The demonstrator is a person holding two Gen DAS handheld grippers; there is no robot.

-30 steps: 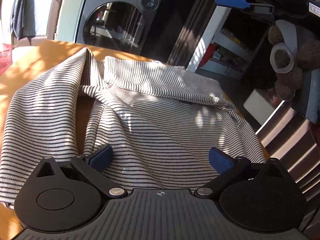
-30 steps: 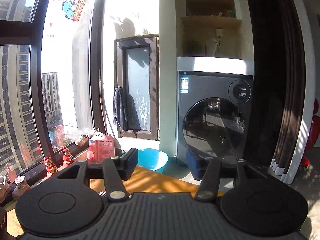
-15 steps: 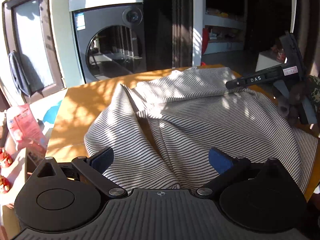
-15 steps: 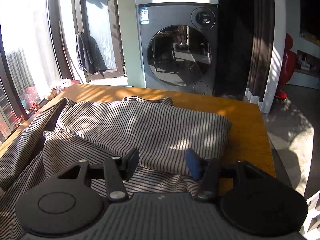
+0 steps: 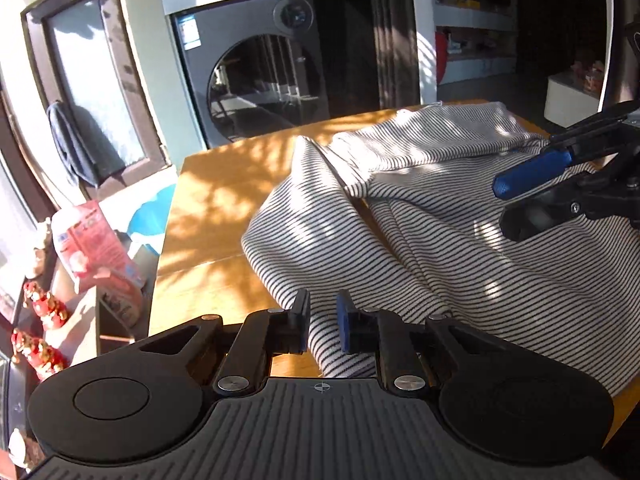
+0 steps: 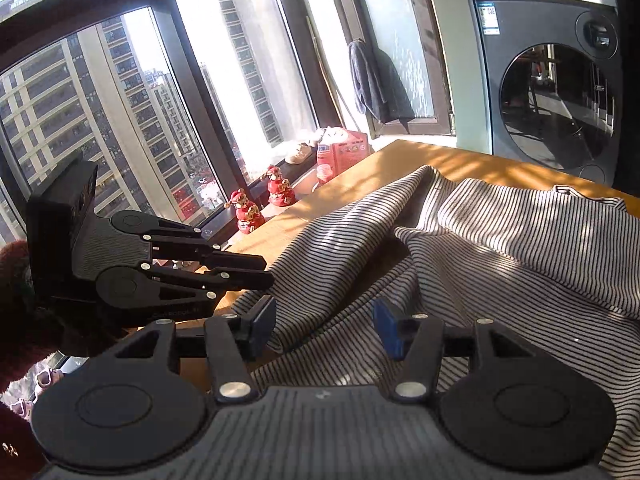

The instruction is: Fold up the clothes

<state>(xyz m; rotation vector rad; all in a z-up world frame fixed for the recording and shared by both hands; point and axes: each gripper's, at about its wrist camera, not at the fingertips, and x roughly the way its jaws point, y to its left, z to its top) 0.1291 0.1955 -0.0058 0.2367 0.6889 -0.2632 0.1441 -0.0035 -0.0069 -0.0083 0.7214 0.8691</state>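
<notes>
A white garment with thin black stripes (image 5: 460, 240) lies rumpled on the wooden table (image 5: 208, 216), partly doubled over itself. My left gripper (image 5: 323, 324) is at the garment's near left edge, its blue pads narrowed onto a fold of the cloth. In the right wrist view the left gripper (image 6: 269, 272) pinches the striped garment (image 6: 500, 240) at its edge near the table's (image 6: 400, 160) window side. My right gripper (image 6: 324, 326) stands open just above the cloth, nothing between its fingers. From the left wrist it shows as the right gripper (image 5: 504, 208) hovering over the garment's right part.
A grey washing machine (image 5: 256, 64) stands behind the table. A red carton (image 5: 96, 248) and red figurines (image 6: 246, 212) sit on the window sill beside the table's left edge. A dark towel (image 6: 376, 88) hangs on the door. A fuzzy dark-red sleeve (image 6: 12, 280) holds the left gripper.
My left gripper went from wide open to closed on the garment's edge. My right gripper swung toward the window side, came down close to the cloth and opened wider.
</notes>
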